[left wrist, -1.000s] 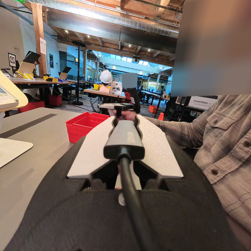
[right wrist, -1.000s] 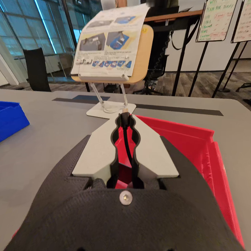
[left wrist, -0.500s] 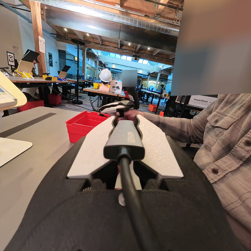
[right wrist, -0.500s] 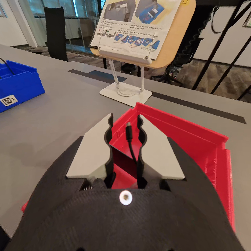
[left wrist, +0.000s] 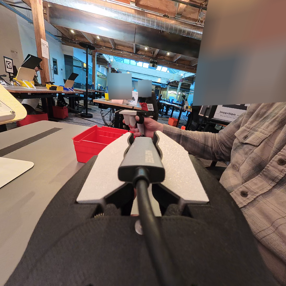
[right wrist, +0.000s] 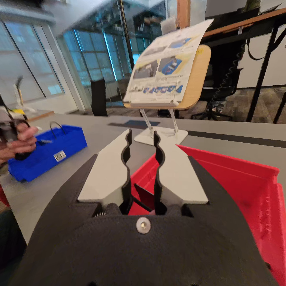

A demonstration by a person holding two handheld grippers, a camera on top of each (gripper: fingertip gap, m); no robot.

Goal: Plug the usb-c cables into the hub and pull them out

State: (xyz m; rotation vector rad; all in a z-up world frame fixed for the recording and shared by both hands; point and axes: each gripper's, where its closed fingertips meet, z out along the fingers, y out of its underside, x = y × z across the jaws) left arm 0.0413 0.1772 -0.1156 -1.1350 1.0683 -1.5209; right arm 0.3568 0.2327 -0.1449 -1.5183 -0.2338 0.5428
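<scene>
While my left gripper point(left wrist: 143, 136) has its jaws clamped on the grey hub point(left wrist: 143, 156), the hub lies lengthwise between the two pale fingers point(left wrist: 108, 171), its thick black lead point(left wrist: 148, 216) running back over the gripper body toward the camera. I see the hub's far end reaching the fingertips, pointed at the red bin point(left wrist: 94, 144) and the other gripper.

My right gripper point(right wrist: 142, 136) has its jaws spread apart with nothing between them. Through the gap I look down into the red bin point(right wrist: 232, 174), where a thin black usb-c cable point(right wrist: 141, 204) lies on the bin floor beside a dark divider, just under the gripper. I cannot see its plug end.

Farther out, in the left wrist view, I see the right gripper held in a hand point(left wrist: 148, 125) above the red bin's near corner, a plaid sleeve point(left wrist: 193, 144) behind it. In the right wrist view, which is blurred, a blue bin point(right wrist: 49, 151) sits to the left on the grey table point(right wrist: 46, 193) with black cable loops rising from it, and a hand point(right wrist: 20, 142) shows at the left edge. An instruction sheet on a wooden stand point(right wrist: 167, 80) stands past the red bin.
</scene>
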